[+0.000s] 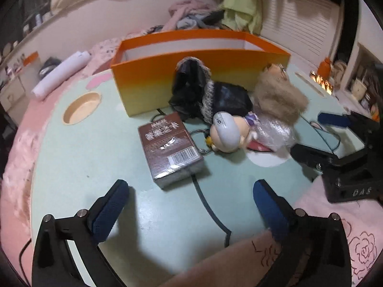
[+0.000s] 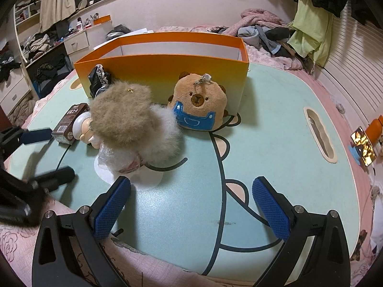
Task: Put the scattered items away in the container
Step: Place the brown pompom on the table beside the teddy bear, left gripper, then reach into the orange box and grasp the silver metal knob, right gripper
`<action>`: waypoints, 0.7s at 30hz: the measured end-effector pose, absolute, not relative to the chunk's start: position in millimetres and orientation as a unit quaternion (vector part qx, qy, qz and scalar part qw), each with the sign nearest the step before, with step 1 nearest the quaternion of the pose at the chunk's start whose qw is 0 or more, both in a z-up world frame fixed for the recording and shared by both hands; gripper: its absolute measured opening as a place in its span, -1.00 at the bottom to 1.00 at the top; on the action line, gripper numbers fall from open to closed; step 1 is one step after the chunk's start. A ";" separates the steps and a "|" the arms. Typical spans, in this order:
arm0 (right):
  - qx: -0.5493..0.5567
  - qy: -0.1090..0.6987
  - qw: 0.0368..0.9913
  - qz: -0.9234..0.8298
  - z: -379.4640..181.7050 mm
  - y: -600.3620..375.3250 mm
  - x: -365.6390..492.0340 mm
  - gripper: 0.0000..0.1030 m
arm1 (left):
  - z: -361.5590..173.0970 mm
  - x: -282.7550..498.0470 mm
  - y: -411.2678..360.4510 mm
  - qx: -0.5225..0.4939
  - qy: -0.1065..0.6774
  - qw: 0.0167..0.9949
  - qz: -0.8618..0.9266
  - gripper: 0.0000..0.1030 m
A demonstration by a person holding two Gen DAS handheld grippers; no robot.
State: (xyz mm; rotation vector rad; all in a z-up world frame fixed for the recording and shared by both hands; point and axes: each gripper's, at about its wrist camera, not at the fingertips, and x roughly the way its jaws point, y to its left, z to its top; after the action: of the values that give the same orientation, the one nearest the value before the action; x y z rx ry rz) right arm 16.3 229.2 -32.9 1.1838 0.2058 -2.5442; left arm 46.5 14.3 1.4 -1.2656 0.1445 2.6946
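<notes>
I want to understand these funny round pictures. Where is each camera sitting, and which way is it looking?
Left wrist view: sits on the left gripper, looking forward over its open blue fingers at the brown card box and doll; the right gripper shows at the right edge.
Right wrist view: sits on the right gripper, looking at the fluffy toy and bear plush; the left gripper shows at the left edge.
Both share the orange box and green table.

Orange box (image 1: 191, 76) floor hidden by its wall, left tool (image 2: 45, 153) motion-blurred, cut by edge
</notes>
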 end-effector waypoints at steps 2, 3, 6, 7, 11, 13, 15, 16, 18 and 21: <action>0.415 0.073 0.163 -0.892 -32.7 229.1 16.4 0.97 | -0.1 46.9 10.6 -0.420 0.044 0.073 0.903 1.00; 0.415 0.073 0.163 -0.892 -32.8 229.0 16.6 0.97 | -0.8 47.1 9.7 -0.419 0.043 0.071 0.904 1.00; 0.414 0.073 0.164 -0.892 -32.8 228.9 16.9 0.98 | -2.5 48.0 8.0 -0.417 0.043 0.070 0.905 1.00; 0.414 0.073 0.164 -0.892 -32.8 229.0 16.8 0.98 | -2.4 48.6 7.6 -0.417 0.043 0.070 0.905 1.00; 0.414 0.073 0.164 -0.892 -32.5 229.2 16.6 0.98 | -2.4 48.3 7.5 -0.417 0.042 0.070 0.905 1.00; 0.414 0.073 0.164 -0.892 -32.4 229.0 16.9 0.98 | -2.5 48.1 7.2 -0.418 0.042 0.070 0.905 1.00; 0.414 0.069 0.174 -0.891 -30.6 229.4 17.8 0.98 | -2.3 47.7 7.7 -0.418 0.042 0.070 0.905 1.00; 0.407 0.063 0.184 -0.892 -28.0 229.8 20.2 0.98 | -1.7 47.2 8.6 -0.418 0.043 0.070 0.905 1.00; 0.381 0.058 0.223 -0.895 -15.5 228.9 28.1 0.98 | -2.1 47.3 8.5 -0.418 0.042 0.070 0.905 1.00; 0.348 0.079 0.270 -0.894 10.0 215.6 38.7 0.98 | -1.5 46.5 8.4 -0.418 0.042 0.070 0.905 1.00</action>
State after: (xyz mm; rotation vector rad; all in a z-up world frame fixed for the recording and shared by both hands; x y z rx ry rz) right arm 38.7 215.6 10.0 0.9370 0.2132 -2.4106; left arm 46.5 8.4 -1.5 -1.2574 0.1274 2.7229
